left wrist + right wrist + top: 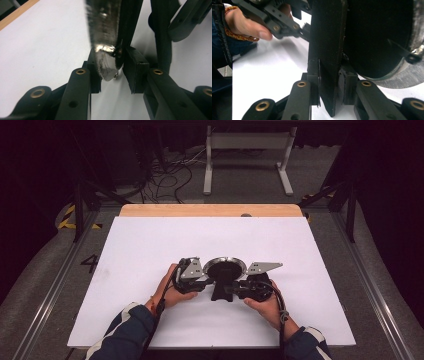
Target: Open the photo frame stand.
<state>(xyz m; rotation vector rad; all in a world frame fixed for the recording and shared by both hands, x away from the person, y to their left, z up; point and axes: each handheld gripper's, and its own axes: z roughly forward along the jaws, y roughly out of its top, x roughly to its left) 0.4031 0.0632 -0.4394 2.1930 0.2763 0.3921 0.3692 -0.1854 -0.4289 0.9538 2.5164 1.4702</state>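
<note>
I've got both tools on one object in the middle of the white worktop: a small frying pan, standing on edge as far as I can judge from above, with its round black face towards me and its black handle pointing down to the surface.

My left tool comes in from the pan's left. In the left gripper view its jaws straddle the pan's silvery rim, with a visible gap on the right pad's side, so I'd call it loosely placed rather than clamped.

My right tool comes in from the right and is clenched on the handle; the right gripper view shows both pads pressed flat against that black bar.

The relation that matters: the handle's long axis runs roughly upright between the two tools, and the right hand is the one carrying it. Any turning or laying down pivots about that grip.
</note>
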